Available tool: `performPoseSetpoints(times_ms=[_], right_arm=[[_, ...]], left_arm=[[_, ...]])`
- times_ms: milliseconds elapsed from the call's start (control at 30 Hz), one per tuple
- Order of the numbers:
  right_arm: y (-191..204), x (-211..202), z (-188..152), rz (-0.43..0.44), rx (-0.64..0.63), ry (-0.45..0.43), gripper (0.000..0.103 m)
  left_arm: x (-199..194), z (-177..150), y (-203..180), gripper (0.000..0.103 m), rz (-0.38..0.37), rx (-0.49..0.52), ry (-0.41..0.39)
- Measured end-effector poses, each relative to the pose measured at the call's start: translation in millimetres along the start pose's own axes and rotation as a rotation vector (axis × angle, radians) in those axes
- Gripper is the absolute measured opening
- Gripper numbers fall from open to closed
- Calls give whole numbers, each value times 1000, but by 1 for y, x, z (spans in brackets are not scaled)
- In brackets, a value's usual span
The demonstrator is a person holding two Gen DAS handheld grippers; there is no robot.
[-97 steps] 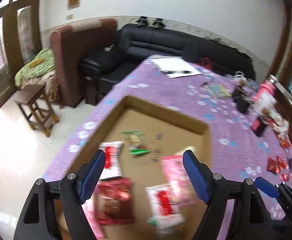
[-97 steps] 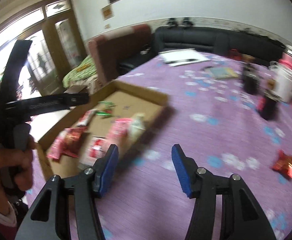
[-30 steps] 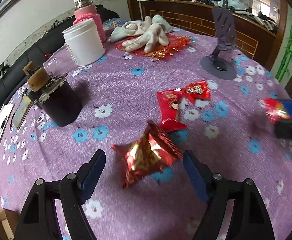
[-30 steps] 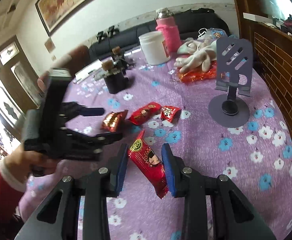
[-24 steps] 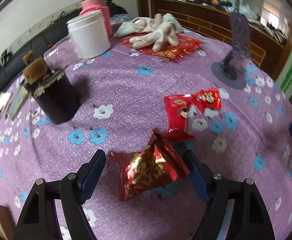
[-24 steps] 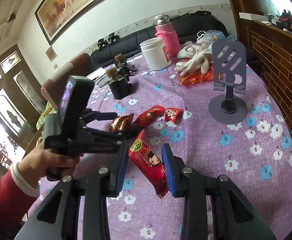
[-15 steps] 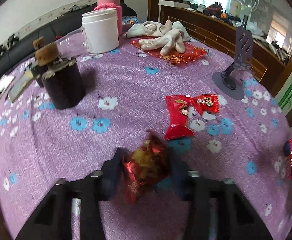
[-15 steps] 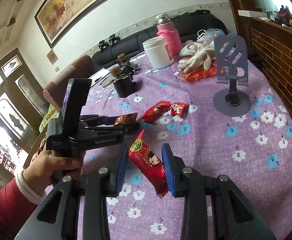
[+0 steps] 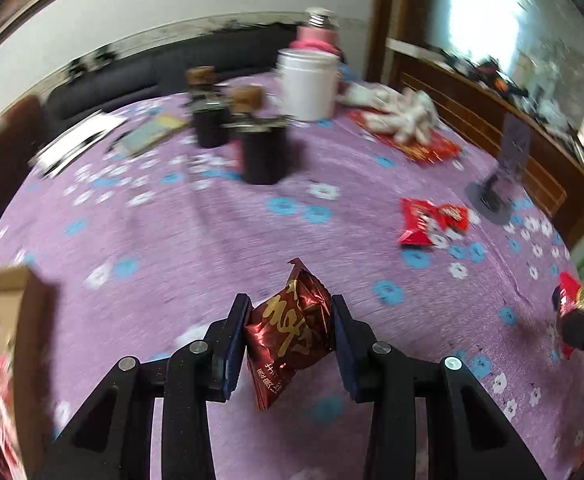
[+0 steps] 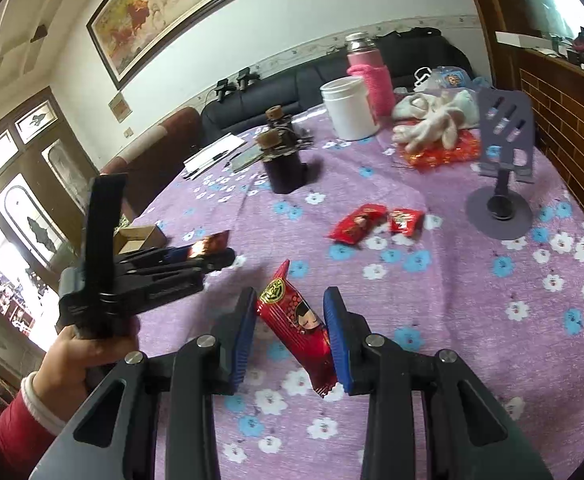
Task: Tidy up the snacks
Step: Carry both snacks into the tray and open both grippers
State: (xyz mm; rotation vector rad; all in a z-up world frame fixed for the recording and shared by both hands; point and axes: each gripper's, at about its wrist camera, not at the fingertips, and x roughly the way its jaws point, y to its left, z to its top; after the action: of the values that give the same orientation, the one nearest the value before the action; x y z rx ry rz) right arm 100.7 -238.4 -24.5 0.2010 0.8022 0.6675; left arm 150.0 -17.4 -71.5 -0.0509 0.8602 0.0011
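While the left gripper point(image 9: 290, 334) clamps a foil packet point(image 9: 288, 332) near the box point(image 9: 2, 308) corner, the right gripper point(image 10: 290, 334) grips a red packet point(image 10: 298, 326) above open tablecloth point(image 10: 472, 312).

both wrist cams sit close behind their fingers, angled down across purple floral tablecloth point(image 9: 212, 240); shared: white jar point(image 10: 350, 108), phone stand point(image 9: 504, 176)

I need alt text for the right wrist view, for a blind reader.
The right gripper holds a red snack packet above a purple flowered tablecloth. At left, a hand holds the left gripper, gripping a dark red packet.
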Motion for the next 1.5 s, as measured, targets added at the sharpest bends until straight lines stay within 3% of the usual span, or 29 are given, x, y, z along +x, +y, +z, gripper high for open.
performPoseSetpoints(times_ms=[200,533,1000,1500], right_arm=[[27,14,-8,34,-25,29,33],[77,34,-17,81,-84,69,33],[159,64,-8,182,-213,97,33],[260,116,4,277,-368,135,34]], left_arm=[[-24,-15,32,42,78,-75,-24],[-58,-35,67,42,123,-147,-56],[-112,-57,126,42,217,-238,-120],[-165,-90,216,42,334,-397,-173]])
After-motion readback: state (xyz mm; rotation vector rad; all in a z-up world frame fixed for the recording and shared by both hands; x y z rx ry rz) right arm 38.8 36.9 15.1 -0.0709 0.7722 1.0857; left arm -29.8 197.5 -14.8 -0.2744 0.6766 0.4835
